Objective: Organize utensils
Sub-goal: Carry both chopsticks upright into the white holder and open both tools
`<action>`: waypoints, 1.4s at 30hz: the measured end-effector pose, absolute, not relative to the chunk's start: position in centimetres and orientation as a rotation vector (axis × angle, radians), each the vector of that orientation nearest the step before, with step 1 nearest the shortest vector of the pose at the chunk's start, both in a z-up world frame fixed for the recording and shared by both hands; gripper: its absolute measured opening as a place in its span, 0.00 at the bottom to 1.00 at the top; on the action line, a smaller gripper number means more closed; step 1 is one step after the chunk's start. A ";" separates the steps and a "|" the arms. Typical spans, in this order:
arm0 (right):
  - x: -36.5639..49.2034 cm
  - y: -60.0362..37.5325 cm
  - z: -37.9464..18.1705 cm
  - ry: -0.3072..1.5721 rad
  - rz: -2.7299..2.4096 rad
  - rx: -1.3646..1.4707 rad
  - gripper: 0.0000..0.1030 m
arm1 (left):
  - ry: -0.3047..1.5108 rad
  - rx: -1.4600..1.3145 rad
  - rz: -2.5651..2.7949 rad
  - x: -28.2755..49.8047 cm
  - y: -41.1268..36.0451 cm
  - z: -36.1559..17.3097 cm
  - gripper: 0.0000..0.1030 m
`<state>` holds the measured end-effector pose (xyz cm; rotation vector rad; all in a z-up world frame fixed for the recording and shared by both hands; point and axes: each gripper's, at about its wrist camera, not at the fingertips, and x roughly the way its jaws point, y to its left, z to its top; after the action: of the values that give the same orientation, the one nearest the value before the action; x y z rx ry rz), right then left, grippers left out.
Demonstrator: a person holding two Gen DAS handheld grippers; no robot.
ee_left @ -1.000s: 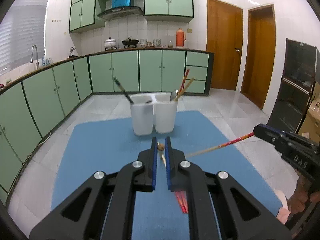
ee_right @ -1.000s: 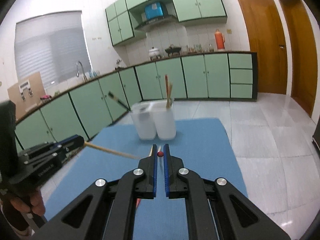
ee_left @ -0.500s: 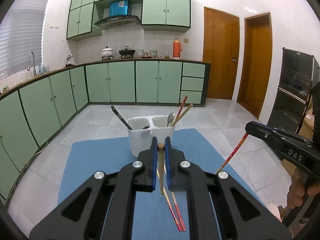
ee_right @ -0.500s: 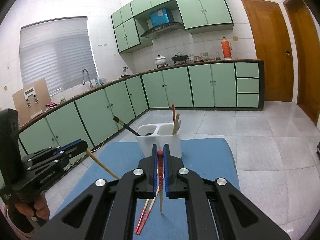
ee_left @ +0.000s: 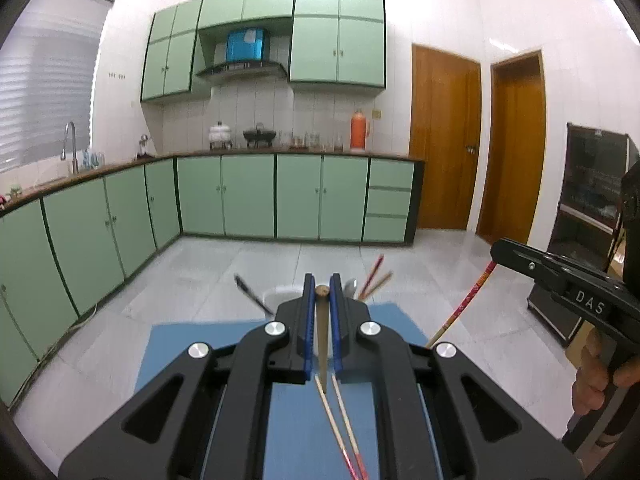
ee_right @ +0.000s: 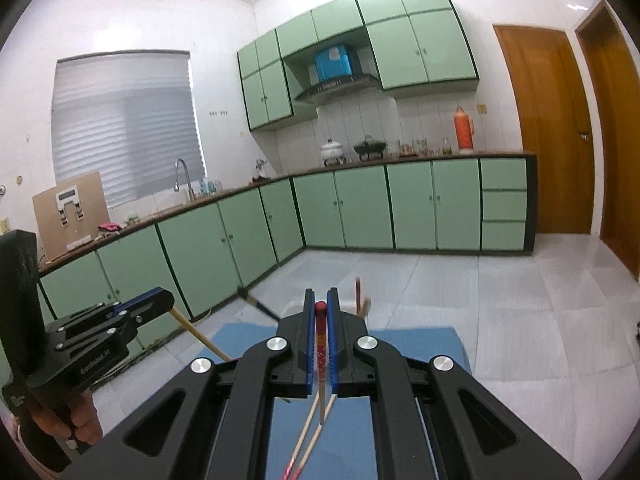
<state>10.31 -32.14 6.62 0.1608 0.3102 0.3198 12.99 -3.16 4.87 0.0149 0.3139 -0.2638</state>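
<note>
A blue mat [ee_left: 188, 344] covers the surface below both grippers. Directly beneath the left gripper [ee_left: 322, 312], two red-ended chopsticks [ee_left: 340, 428] lie side by side on it; ahead, a white holder [ee_left: 280, 294] stands, mostly hidden.

Orange thermos [ee_left: 359, 129], green cabinets [ee_left: 248, 196]

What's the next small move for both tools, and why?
Probably carry both forward over the white holder and lower. Left tool grips a wooden chopstick, right tool a red-topped chopstick; both hang tip-down above the blue mat.
</note>
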 end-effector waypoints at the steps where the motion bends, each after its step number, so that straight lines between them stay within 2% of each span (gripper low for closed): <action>1: 10.5 -32.1 7.2 0.295 0.324 0.159 0.05 | 0.296 0.012 -0.263 13.1 -3.2 5.4 0.06; 10: 14.0 -31.4 11.7 0.187 0.331 0.176 0.05 | 0.157 -0.012 -0.231 15.8 -3.9 9.6 0.06; 17: 19.0 -30.7 13.2 0.163 0.296 0.150 0.05 | 0.132 -0.029 -0.208 20.7 -4.5 10.0 0.06; 29: 26.4 -30.0 9.0 0.276 0.268 0.119 0.05 | 0.127 -0.047 -0.196 26.7 -4.9 9.1 0.06; 42: 28.6 -28.3 4.6 0.385 0.285 0.084 0.06 | 0.300 -0.008 -0.179 30.8 -4.5 2.8 0.06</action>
<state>28.61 -28.30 4.58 0.0842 0.3846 0.2855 30.79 -4.54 2.83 -0.0077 0.2999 -0.1786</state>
